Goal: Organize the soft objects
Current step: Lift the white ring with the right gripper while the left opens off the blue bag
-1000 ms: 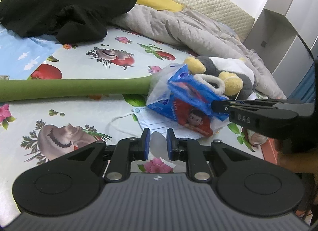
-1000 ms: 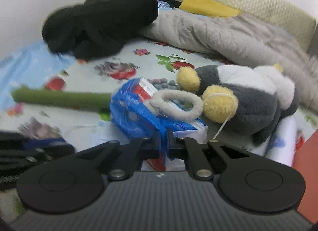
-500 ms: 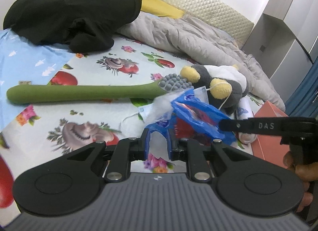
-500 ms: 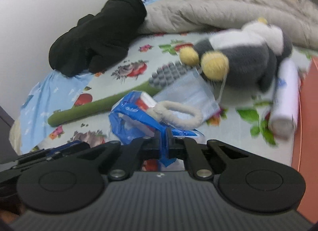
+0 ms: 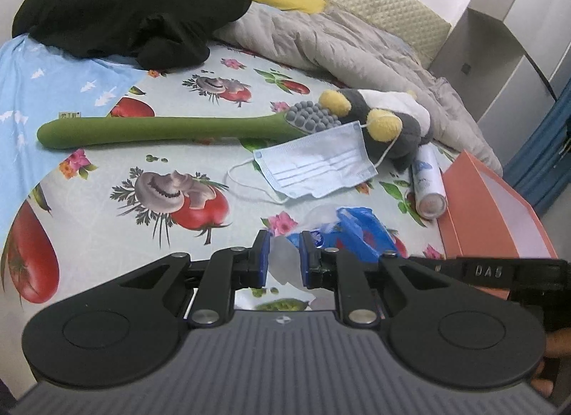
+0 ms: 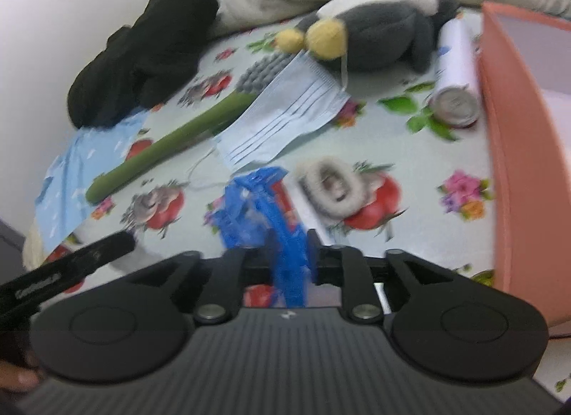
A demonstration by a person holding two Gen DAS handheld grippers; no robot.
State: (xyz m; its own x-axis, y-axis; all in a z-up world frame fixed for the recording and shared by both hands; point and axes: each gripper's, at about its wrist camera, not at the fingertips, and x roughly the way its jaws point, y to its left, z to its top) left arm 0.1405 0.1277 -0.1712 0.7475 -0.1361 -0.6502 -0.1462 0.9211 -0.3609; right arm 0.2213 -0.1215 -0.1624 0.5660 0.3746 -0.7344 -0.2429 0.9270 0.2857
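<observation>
Both grippers have carried the blue plastic bag (image 5: 360, 233) away from the plush penguin (image 5: 385, 122), toward the orange box (image 5: 499, 215). The fluffy ring (image 6: 330, 190) that rode on the bag has dropped onto the bed sheet (image 5: 107, 172).

Right gripper (image 6: 287, 254): its jaws have just been opening, with blue plastic between them, loose. Left gripper (image 5: 282, 259): jaws narrow, with clear plastic between them; I cannot tell if they pinch it.

Around them lie the face mask (image 5: 314, 165) at twelve o'clock and the green plush brush (image 5: 160, 129) at ten.

If the right jaws let go here, the bag could slip down short of the box at three o'clock. The ring might get left behind.
</observation>
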